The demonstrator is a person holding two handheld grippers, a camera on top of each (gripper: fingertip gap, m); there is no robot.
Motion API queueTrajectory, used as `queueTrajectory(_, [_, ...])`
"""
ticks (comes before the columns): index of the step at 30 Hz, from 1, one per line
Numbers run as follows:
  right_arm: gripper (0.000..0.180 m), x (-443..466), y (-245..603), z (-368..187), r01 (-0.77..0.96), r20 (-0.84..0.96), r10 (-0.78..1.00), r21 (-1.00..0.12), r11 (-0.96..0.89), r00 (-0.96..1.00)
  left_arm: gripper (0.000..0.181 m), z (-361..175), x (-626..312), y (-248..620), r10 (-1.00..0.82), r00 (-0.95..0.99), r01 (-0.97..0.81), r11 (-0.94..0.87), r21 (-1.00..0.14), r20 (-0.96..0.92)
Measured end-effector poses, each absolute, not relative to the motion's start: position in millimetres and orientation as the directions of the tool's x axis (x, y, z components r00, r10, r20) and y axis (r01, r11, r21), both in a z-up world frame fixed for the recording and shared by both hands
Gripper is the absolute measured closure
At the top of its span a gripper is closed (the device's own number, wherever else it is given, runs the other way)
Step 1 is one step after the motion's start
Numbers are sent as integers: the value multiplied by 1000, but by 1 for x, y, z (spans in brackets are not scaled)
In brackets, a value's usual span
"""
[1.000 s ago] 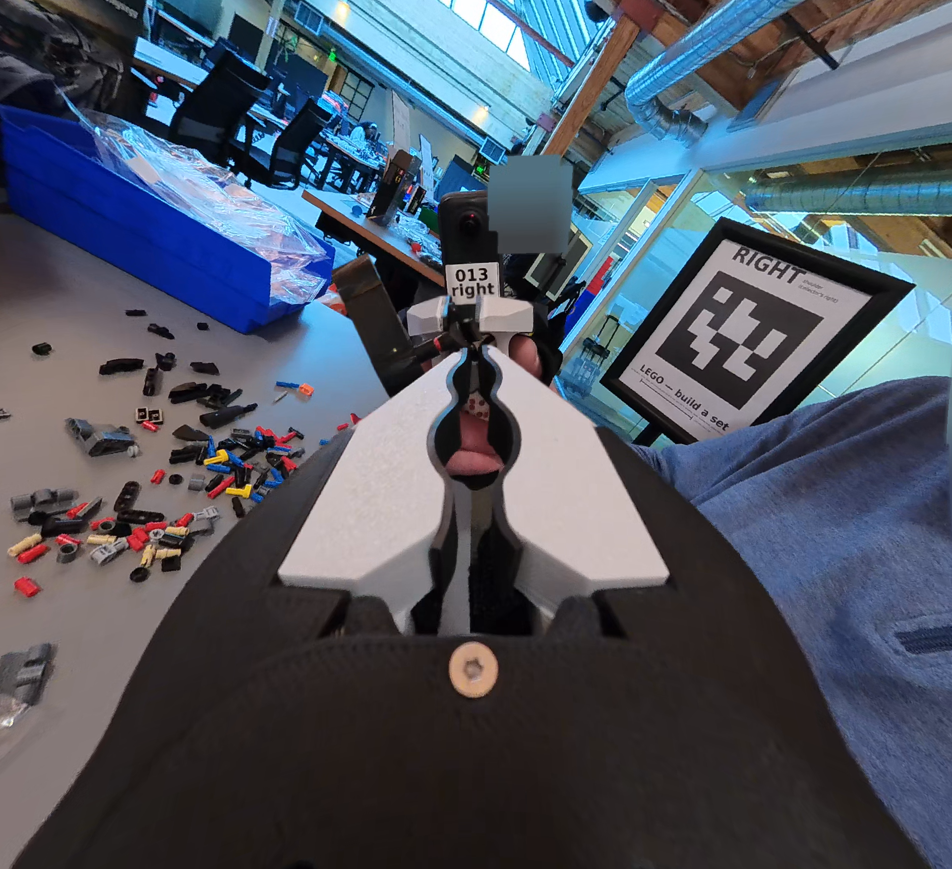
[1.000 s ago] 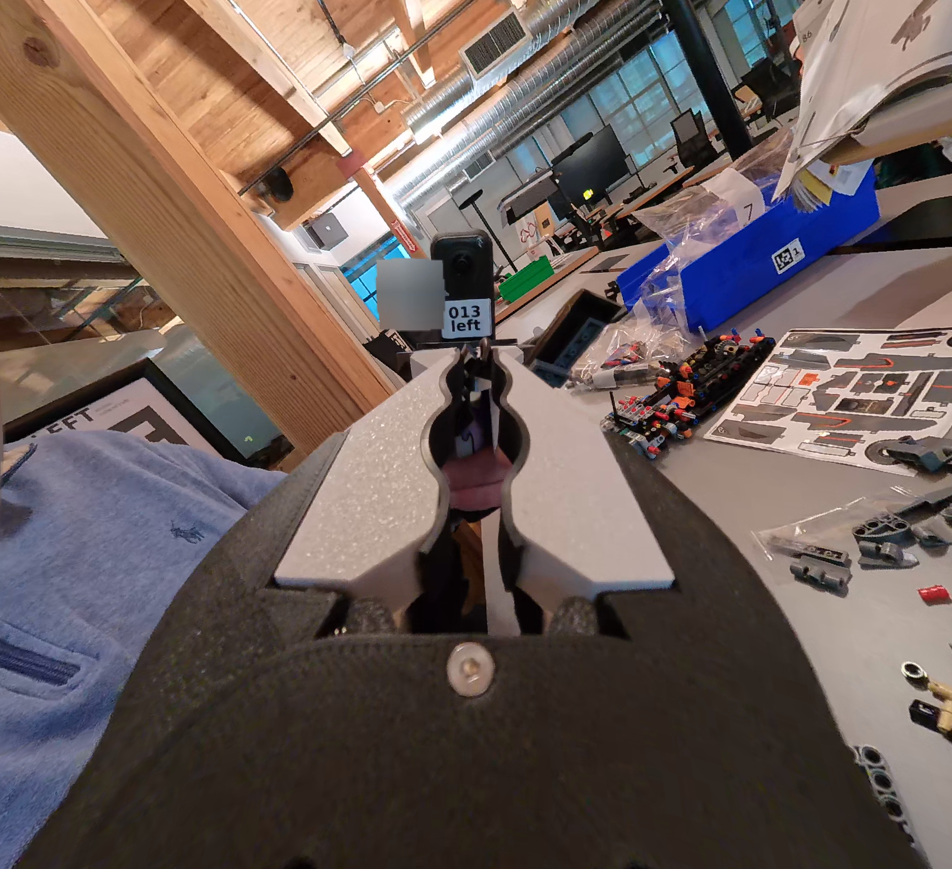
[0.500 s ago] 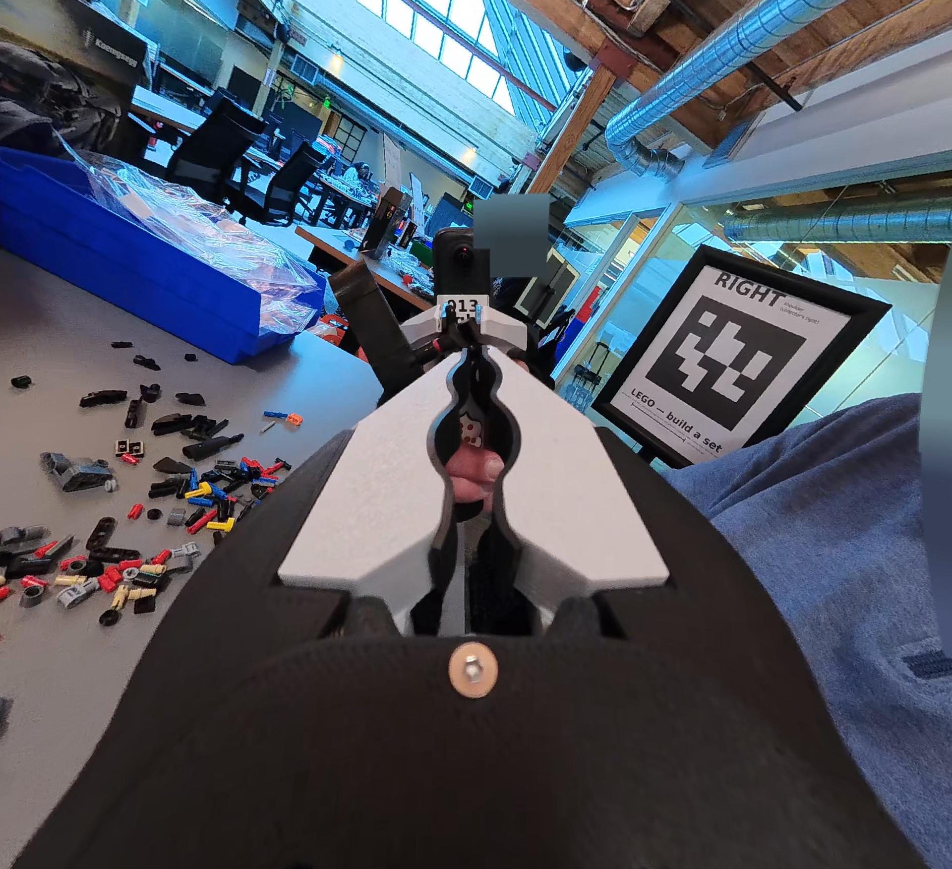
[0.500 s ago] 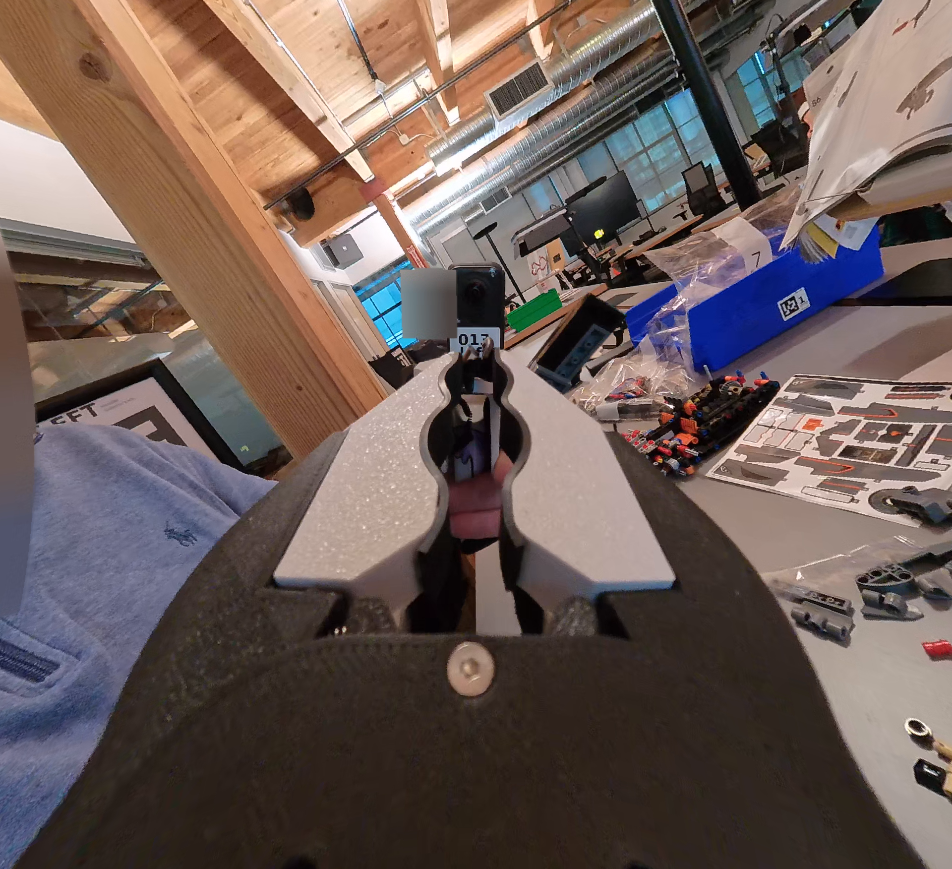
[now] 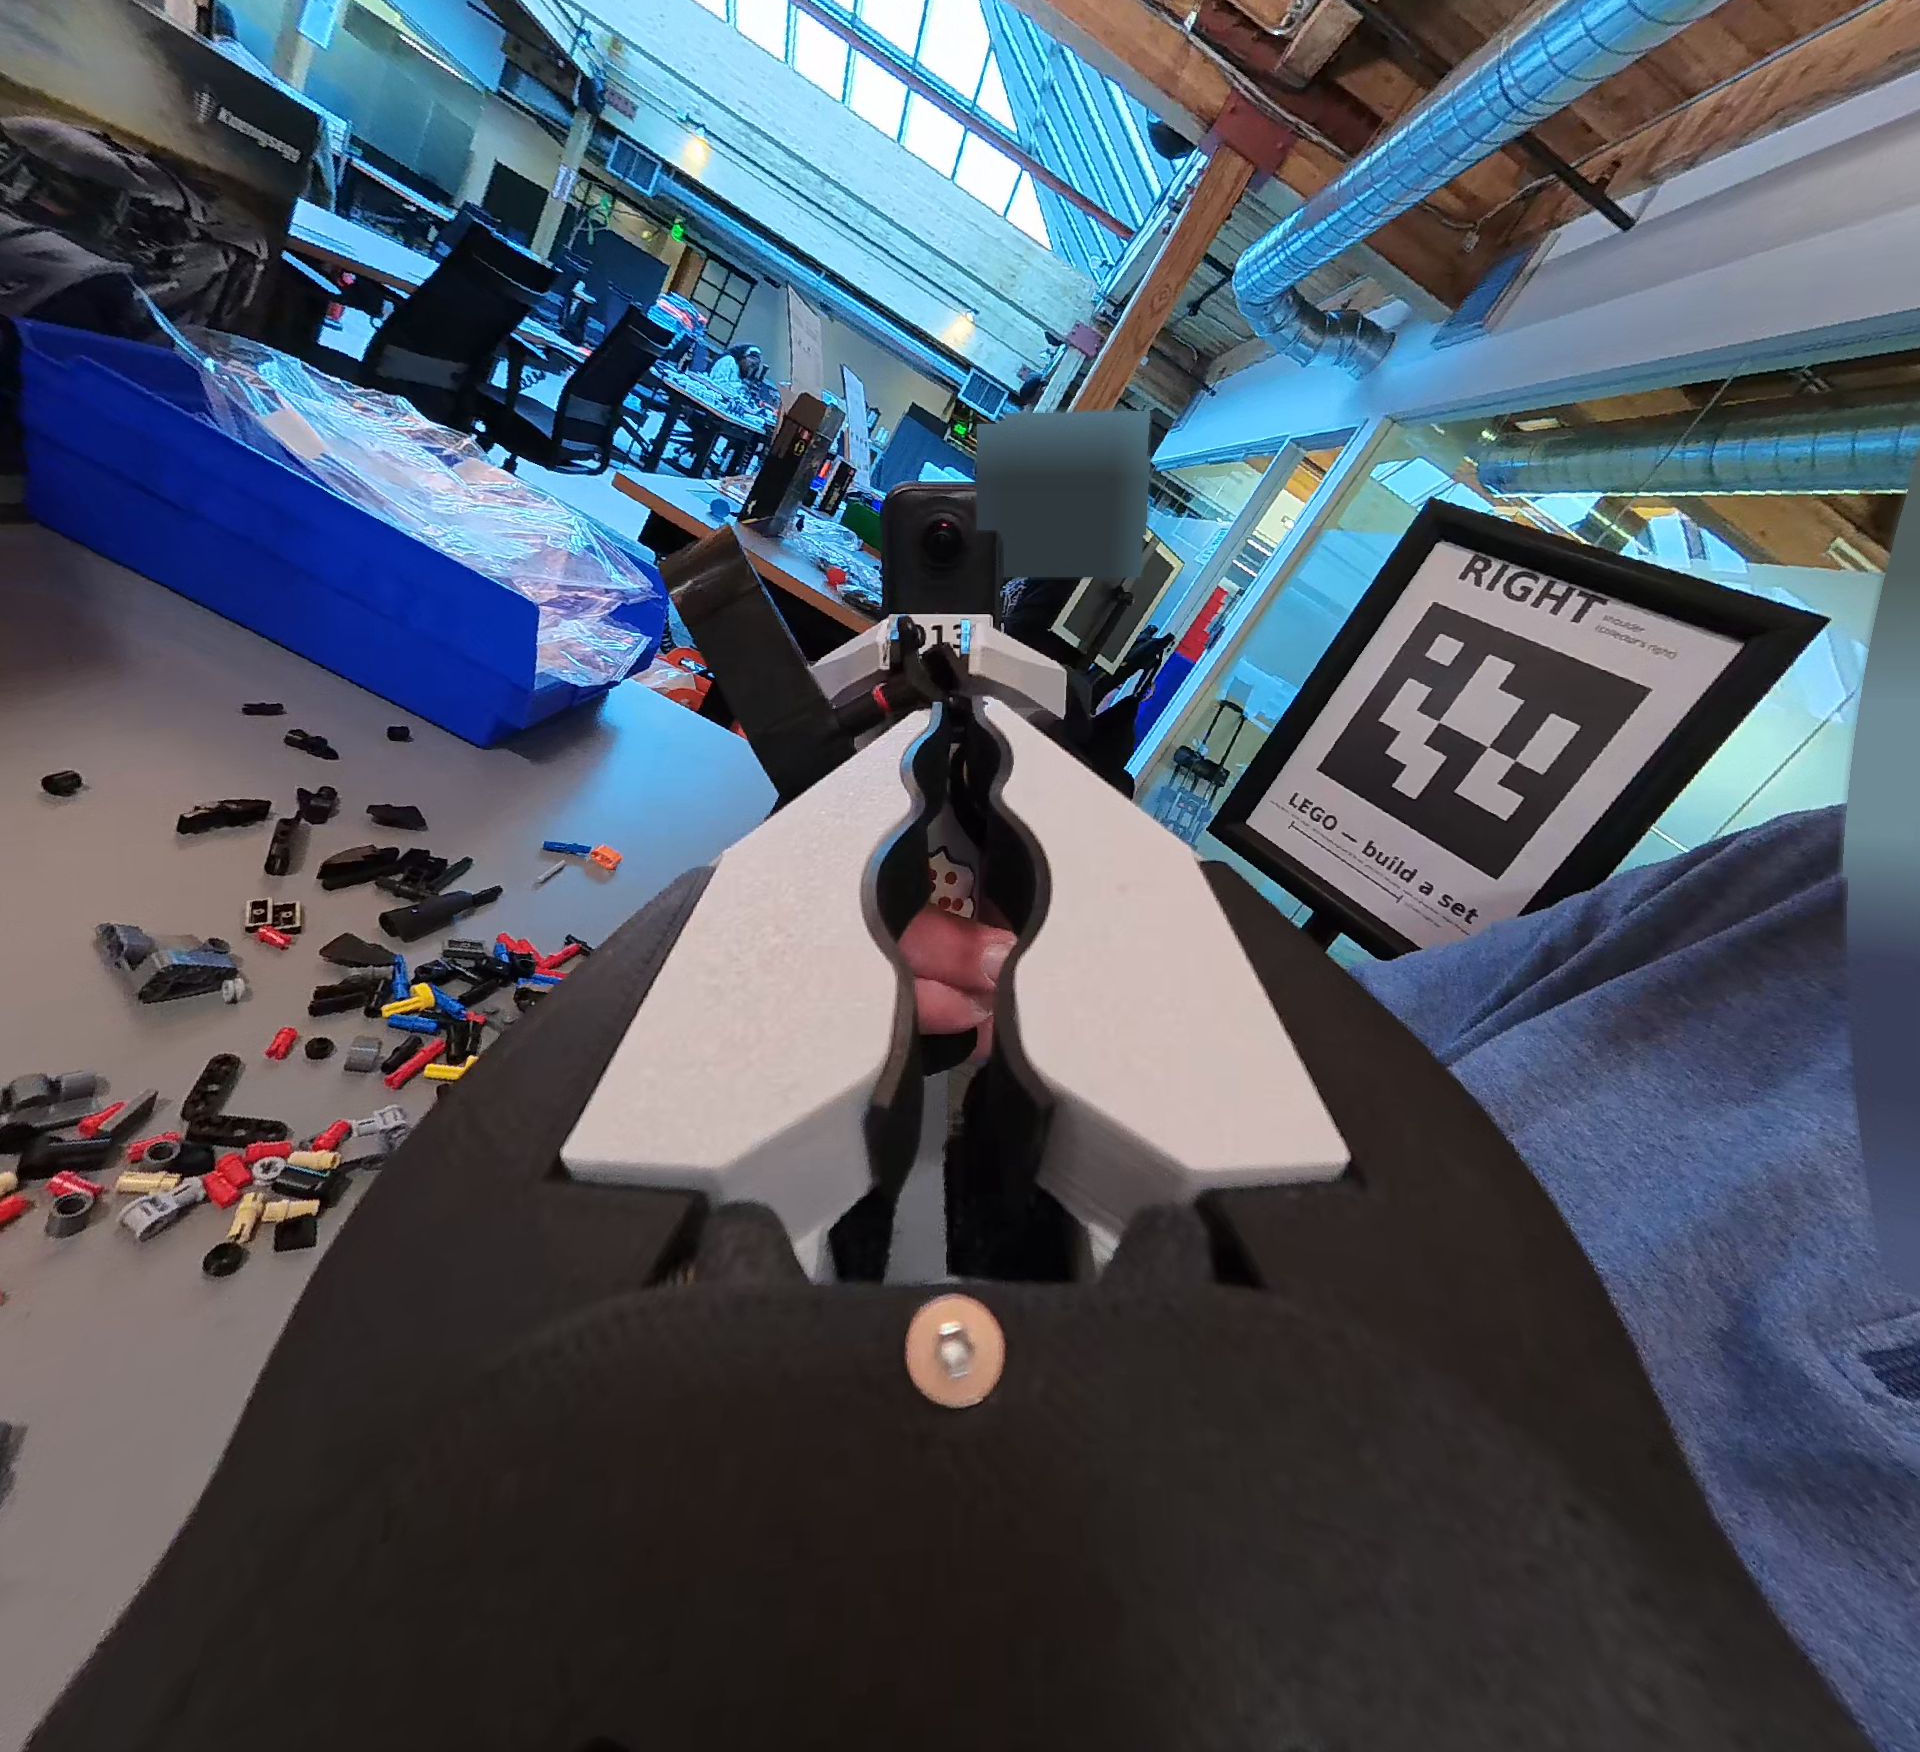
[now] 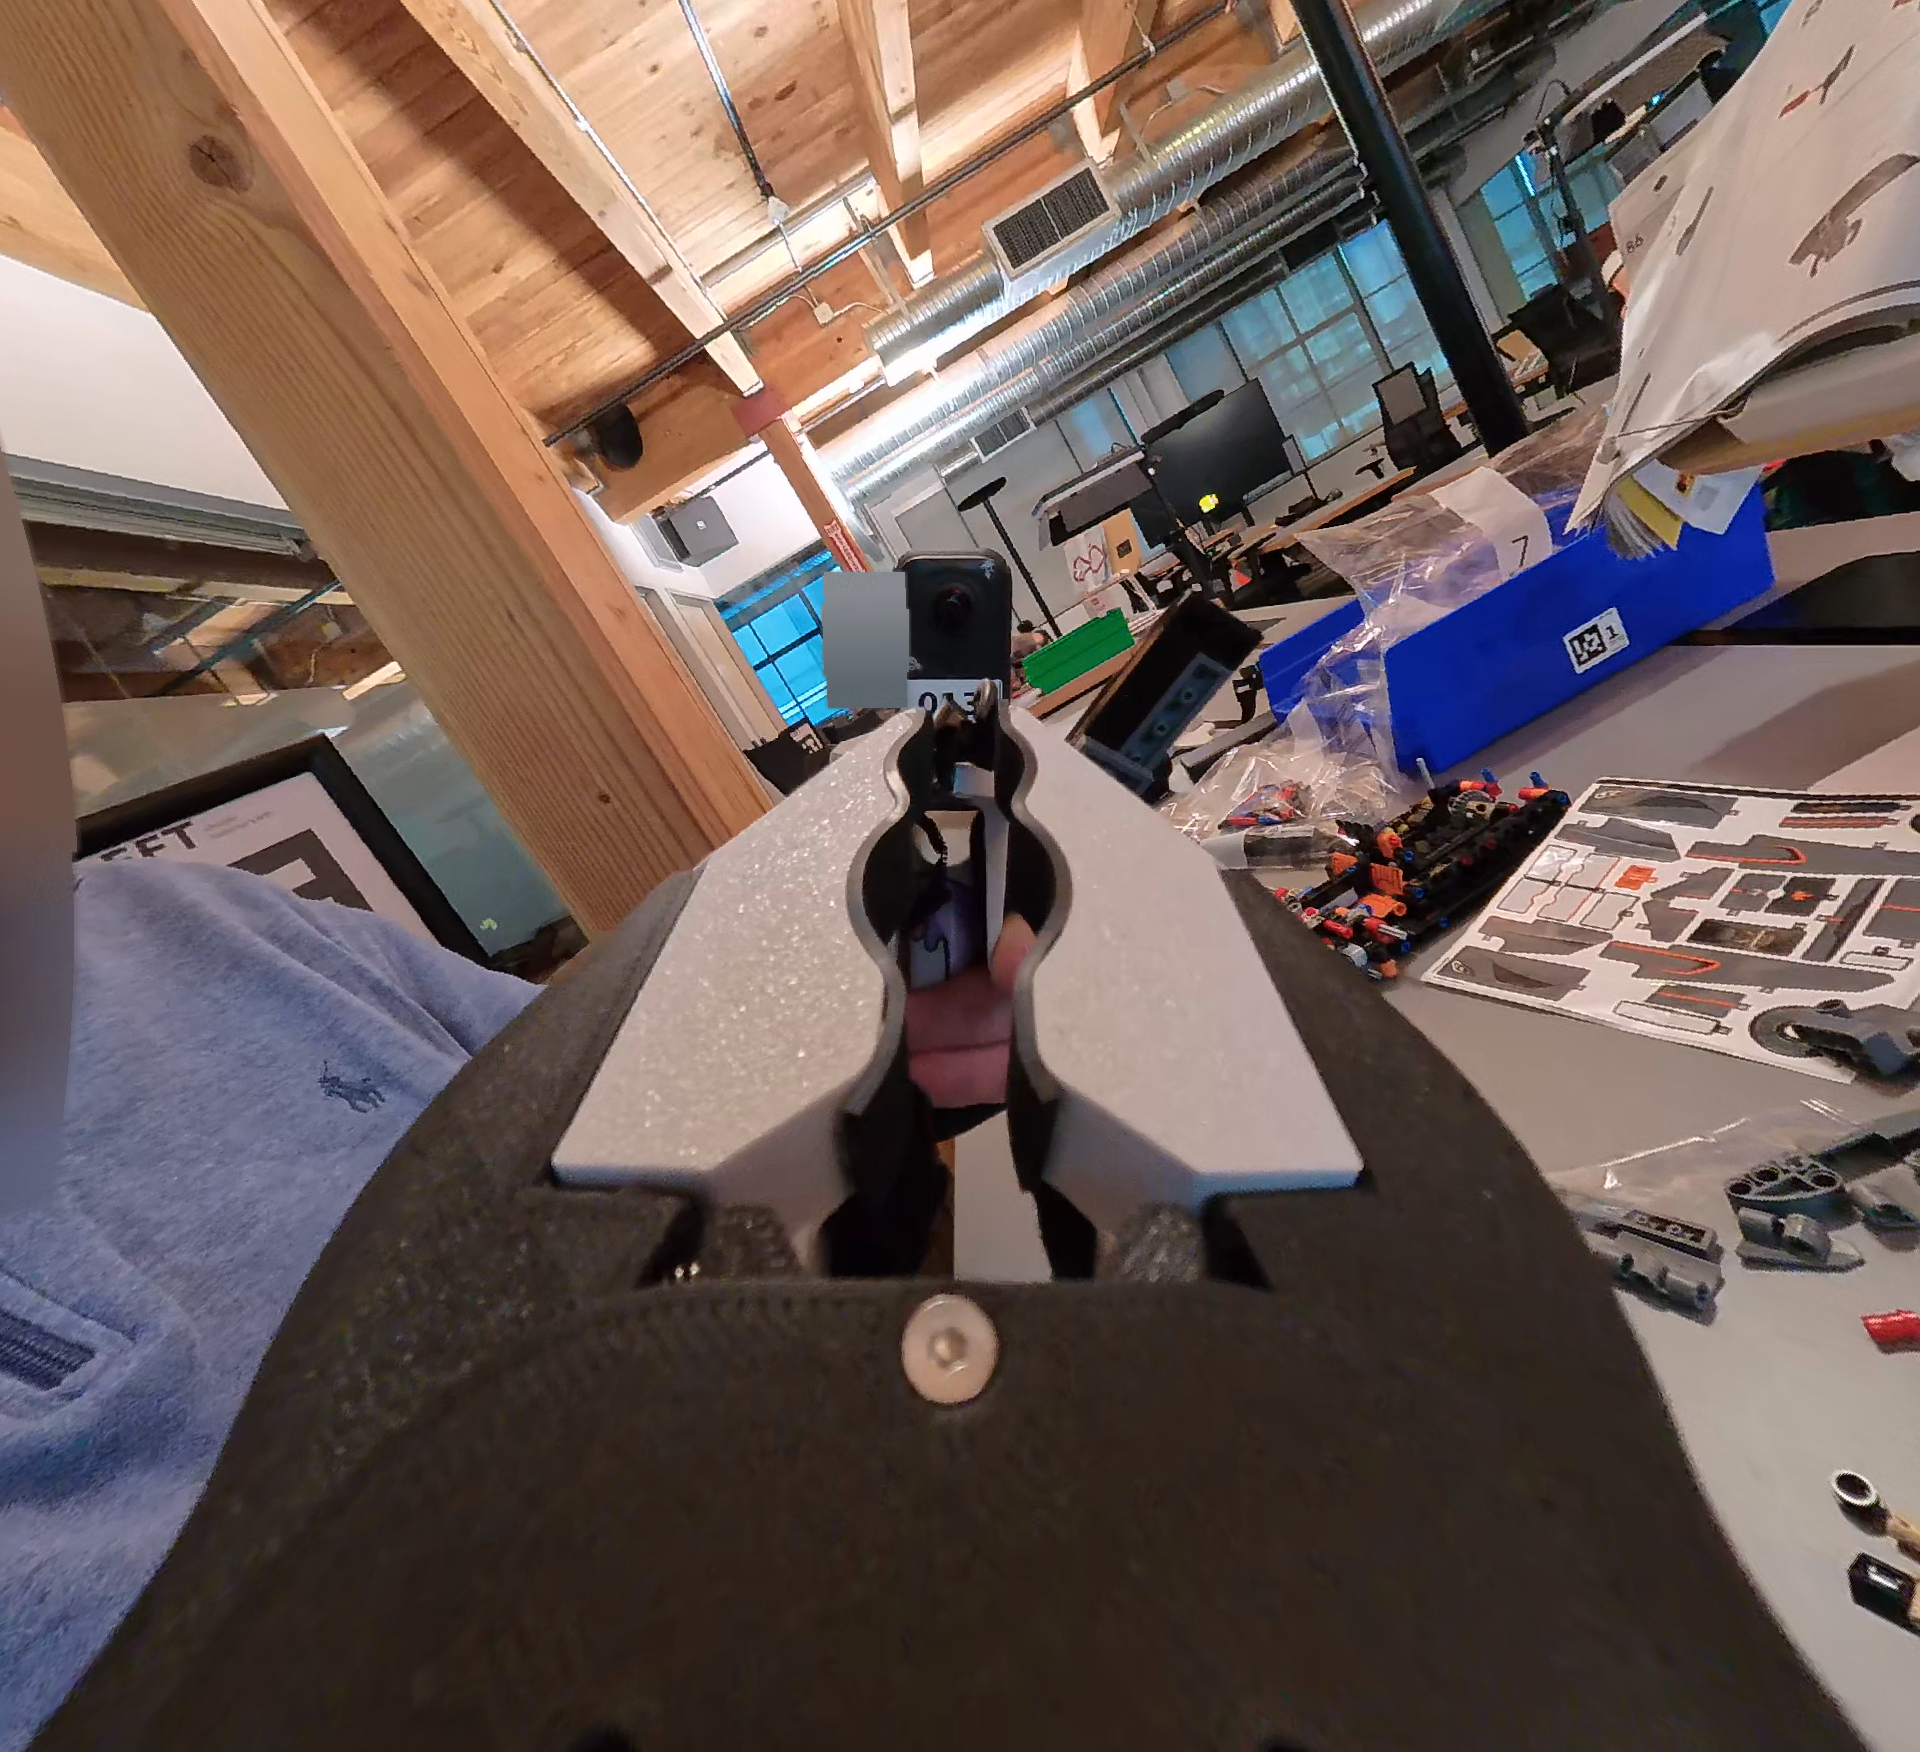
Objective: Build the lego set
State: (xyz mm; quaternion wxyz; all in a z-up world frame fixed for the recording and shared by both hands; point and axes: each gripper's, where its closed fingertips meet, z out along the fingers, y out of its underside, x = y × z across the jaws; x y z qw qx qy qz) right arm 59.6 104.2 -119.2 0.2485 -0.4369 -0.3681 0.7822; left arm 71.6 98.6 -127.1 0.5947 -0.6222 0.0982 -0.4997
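Observation:
My left gripper [image 5: 951, 715] and right gripper [image 6: 961, 720] are raised above the grey table and point at each other, tip to tip. Both have their jaws closed. In the left wrist view the right gripper [image 5: 932, 653] pinches a small black lego piece [image 5: 920, 640] at its tips; what it is stays too small to tell. Loose lego pieces [image 5: 312, 1027] in black, red, blue and yellow lie scattered on the table [image 5: 125, 663]. A partly built black and orange model [image 6: 1423, 855] lies beside a sticker sheet [image 6: 1683, 913].
A blue bin [image 5: 260, 539] holds plastic bags; another blue bin [image 6: 1558, 663] stands behind the model. A framed marker sign [image 5: 1496, 736] stands at the table edge. A person's blue sleeve [image 5: 1662, 1131] fills one side. Grey parts in bags [image 6: 1787, 1193] lie nearby. Only a small space, under 4 cm, lies between the two pairs of fingers.
Both grippers have moved closer together and tilted up a little; the other gripper's tips now sit right at each view's own fingertips. Both stayed closed.

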Motion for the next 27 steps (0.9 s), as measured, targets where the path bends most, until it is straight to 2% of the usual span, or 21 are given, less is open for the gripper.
queueTrajectory(27, [173,63,108,-120,-118,-487,733,-790,-601,-476,181,-129,76,103,-700,532,473,-222,-853,477])
